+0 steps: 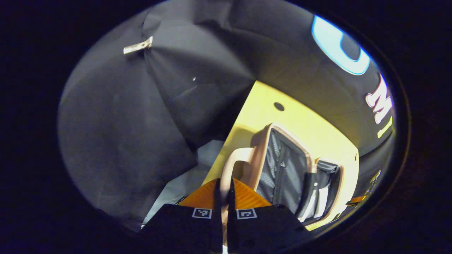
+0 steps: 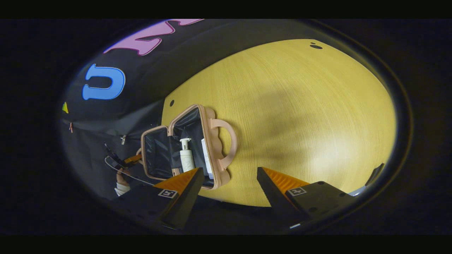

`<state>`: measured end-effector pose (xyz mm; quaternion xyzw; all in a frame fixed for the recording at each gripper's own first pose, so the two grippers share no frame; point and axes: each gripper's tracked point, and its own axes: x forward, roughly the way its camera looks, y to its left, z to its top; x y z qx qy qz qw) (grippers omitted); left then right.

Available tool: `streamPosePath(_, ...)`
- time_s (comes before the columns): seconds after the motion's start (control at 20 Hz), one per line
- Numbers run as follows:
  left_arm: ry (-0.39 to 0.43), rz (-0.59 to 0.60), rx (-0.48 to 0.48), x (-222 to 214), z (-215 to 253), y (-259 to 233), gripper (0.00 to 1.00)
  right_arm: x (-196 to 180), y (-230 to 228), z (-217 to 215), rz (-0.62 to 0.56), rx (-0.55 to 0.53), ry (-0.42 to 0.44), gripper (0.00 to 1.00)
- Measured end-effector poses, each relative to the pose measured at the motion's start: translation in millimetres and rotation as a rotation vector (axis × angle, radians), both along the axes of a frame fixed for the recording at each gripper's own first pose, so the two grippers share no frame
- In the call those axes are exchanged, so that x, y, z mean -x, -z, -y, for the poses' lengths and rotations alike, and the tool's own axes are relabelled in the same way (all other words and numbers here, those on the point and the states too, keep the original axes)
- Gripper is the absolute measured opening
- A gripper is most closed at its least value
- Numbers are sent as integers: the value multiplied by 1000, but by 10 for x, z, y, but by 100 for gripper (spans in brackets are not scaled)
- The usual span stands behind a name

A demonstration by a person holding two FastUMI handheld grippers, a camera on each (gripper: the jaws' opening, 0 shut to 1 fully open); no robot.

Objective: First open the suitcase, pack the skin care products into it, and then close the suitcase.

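Looking along the left claw (image 1: 223, 195), its fingers are nearly shut and the case's (image 1: 282, 169) pink handle (image 1: 233, 162) runs down between them, so both seem to press on it. Ahead and to the right the case lies open on the counter (image 1: 300, 120), its dark lining and a zip pocket showing. I judge the shell stiff and light and the handle rigid but smooth, so a grip at the middle of the arch should hold best. White shapes in the far half are too small to name.

From the right claw (image 2: 229, 180), the fingers stand wide apart and hold nothing. The case (image 2: 176, 148) lies ahead to the left, open, with a white pump bottle (image 2: 186, 155) and another pale item just beside it inside. The bottle looks hard, slick and light. This claw's left finger (image 2: 183, 183) covers the case's near corner, and a hand (image 2: 122, 183) beyond the case is dim.
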<state>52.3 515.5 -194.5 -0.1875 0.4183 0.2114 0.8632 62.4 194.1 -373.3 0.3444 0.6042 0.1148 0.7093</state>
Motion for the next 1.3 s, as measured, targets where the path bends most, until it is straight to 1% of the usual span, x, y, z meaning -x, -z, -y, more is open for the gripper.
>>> streamPosePath(0.05,20,28,-11,-45,125,-228,10,-12,-15,15,1,-12,-10,96)
streamPosePath(0.1,47,70,-20,-49,304,-554,10,-20,-6,57,4,-10,-22,96)
streamPosePath(0.15,72,104,-23,-70,528,-765,10,-42,4,139,19,0,-36,96)
streamPosePath(0.2,104,136,-20,-112,754,-972,13,-63,7,209,33,8,-44,96)
streamPosePath(0.25,135,167,-23,-189,992,-1119,9,-73,-1,277,49,13,-50,96)
streamPosePath(0.3,174,188,-21,-258,1226,-1266,9,-77,-14,345,65,19,-53,95)
streamPosePath(0.4,243,224,-33,-388,1729,-1452,10,-26,69,568,73,58,-66,95)
streamPosePath(0.5,287,254,-18,-538,2196,-1537,9,54,123,707,73,71,-75,96)
streamPosePath(0.65,327,285,24,-783,2785,-1542,10,165,166,936,71,75,-77,96)
streamPosePath(0.75,369,289,75,-932,3191,-1428,10,222,177,1097,71,71,-63,96)
streamPosePath(0.85,406,274,101,-1105,3512,-1222,10,257,182,1279,74,73,-51,96)
streamPosePath(0.95,443,263,132,-1294,3864,-922,10,276,180,1469,79,79,-38,96)
streamPosePath(1.1,490,203,181,-1471,4415,-395,10,312,173,1711,82,79,-8,96)
streamPosePath(1.15,502,181,184,-1510,4554,-242,10,329,180,1777,82,76,2,96)
streamPosePath(1.2,527,126,175,-1563,4739,58,10,343,181,1851,81,72,14,96)
streamPosePath(1.3,547,56,149,-1625,4946,398,10,388,197,1973,81,66,23,96)
